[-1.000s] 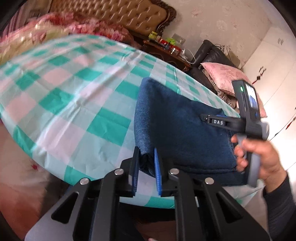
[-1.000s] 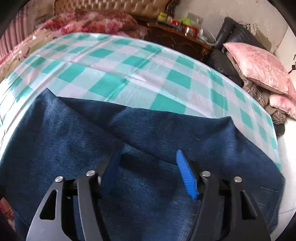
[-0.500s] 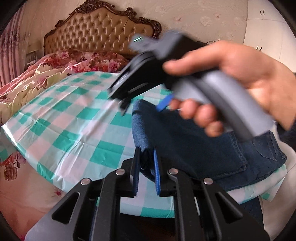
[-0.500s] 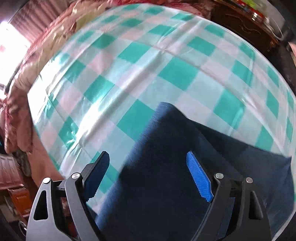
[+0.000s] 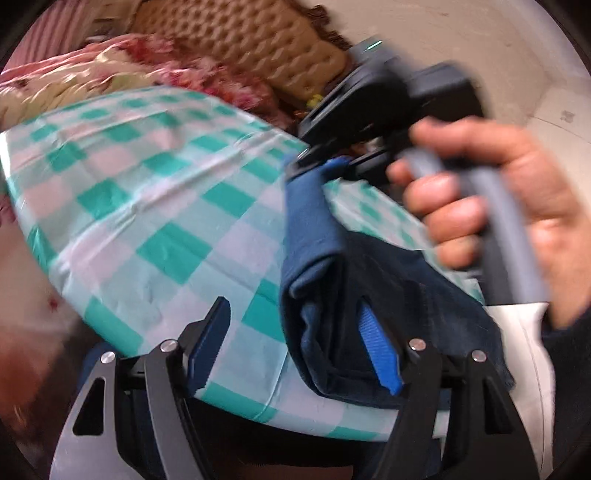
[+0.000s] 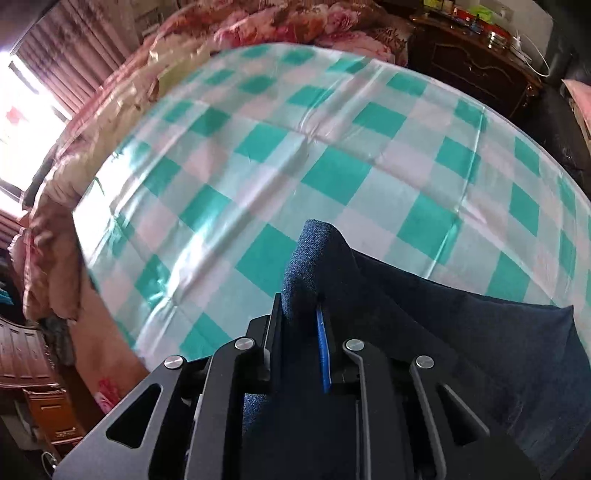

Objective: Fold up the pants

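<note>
1. Since a second ago, the left gripper (image 5: 295, 347) has let go of the fold of the jeans (image 5: 332, 280) that it pinched, and its jaws are opening, now wide apart. The right gripper (image 6: 301, 325), which stood open over the flat denim, is closing on a raised fold of it.
2. In the left wrist view the folded jeans lie near the edge of the green-and-white checked cloth (image 5: 147, 192). Their thick folded edge sits between the left fingers, against the blue right-hand pad (image 5: 380, 354) and clear of the left-hand pad, with checked cloth showing in the gap.
3. In the same view the right hand (image 5: 509, 206) grips the grey handle, and the right gripper's tip meets the far end of the denim fold and lifts it off the cloth. The view is blurred.
4. In the right wrist view the narrow jaws pinch a ridge of denim (image 6: 314, 258) that stands up above the fingertips. The rest of the jeans spreads away to the right and below, resting on the checked cloth (image 6: 332, 147).
5. Floral bedding (image 6: 295, 22) lies beyond the cloth.
</note>
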The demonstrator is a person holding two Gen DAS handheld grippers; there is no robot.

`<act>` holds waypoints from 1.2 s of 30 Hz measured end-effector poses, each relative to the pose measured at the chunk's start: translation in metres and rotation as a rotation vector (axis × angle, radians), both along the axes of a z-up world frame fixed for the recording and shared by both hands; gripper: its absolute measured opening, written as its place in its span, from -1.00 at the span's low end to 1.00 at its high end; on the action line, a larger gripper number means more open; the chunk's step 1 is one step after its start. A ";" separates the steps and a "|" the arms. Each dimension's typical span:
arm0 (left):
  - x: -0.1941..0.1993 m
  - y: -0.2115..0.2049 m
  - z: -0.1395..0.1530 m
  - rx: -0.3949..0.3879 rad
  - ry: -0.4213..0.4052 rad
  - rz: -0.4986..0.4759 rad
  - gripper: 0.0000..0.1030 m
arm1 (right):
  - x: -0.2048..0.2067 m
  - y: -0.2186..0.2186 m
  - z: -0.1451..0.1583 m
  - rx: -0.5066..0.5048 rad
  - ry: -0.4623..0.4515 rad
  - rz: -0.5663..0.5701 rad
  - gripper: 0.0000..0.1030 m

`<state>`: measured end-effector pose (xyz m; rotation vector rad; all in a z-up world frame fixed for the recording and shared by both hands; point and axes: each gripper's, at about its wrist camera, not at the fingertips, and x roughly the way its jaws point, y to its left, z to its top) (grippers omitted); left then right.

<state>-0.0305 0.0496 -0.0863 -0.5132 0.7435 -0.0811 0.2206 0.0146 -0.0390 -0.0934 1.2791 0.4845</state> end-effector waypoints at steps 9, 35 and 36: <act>0.003 -0.072 0.041 0.218 -0.135 -0.086 -0.79 | -0.010 -0.095 0.073 0.209 -0.046 -0.079 -0.71; -0.051 -0.446 -0.053 0.984 -0.499 -0.661 -0.60 | -0.094 -0.493 -0.048 0.310 -0.097 -0.524 -0.46; -0.052 -0.448 -0.056 1.009 -0.513 -0.655 -0.60 | -0.096 -0.491 -0.048 0.272 -0.121 -0.529 -0.31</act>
